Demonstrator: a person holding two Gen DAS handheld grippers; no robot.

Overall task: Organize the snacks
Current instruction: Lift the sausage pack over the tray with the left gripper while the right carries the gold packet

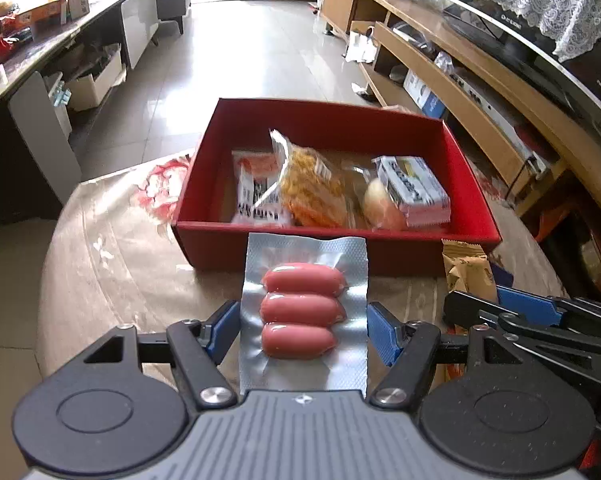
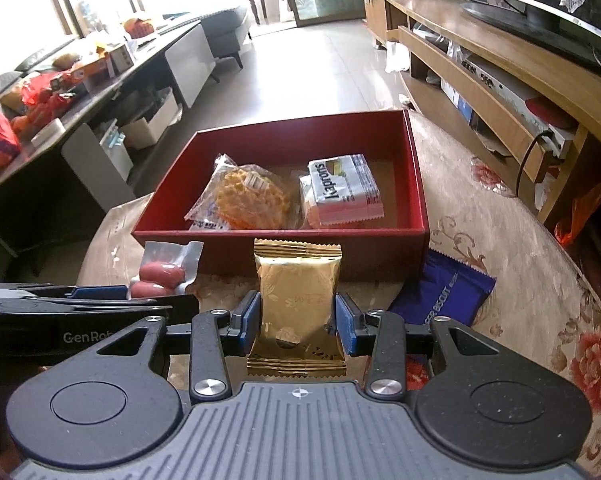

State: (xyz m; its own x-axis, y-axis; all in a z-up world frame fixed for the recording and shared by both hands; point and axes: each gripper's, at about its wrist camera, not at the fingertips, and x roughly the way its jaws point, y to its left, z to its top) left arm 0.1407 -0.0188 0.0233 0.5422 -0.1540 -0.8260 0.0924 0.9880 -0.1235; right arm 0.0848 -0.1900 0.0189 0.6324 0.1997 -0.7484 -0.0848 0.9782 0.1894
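Note:
My left gripper (image 1: 302, 324) is shut on a clear vacuum pack of three pink sausages (image 1: 302, 308), held just in front of the red box (image 1: 380, 256). My right gripper (image 2: 298, 316) is shut on a gold snack packet (image 2: 298, 300), also just before the red box (image 2: 414, 184). The box holds a yellow waffle snack bag (image 2: 252, 196), a white Kaprons wafer pack (image 2: 342, 190), a red-and-white packet (image 1: 256, 196) and a clear-wrapped round bun (image 1: 380, 202). The gold packet shows in the left wrist view (image 1: 468, 268), and the sausage pack shows in the right wrist view (image 2: 162, 276).
A blue biscuit packet (image 2: 444, 296) lies on the floral tablecloth (image 2: 520, 280) right of the box. A wooden TV cabinet (image 2: 500, 80) runs along the right. A cluttered counter (image 2: 80, 80) stands on the left, with tiled floor beyond the table.

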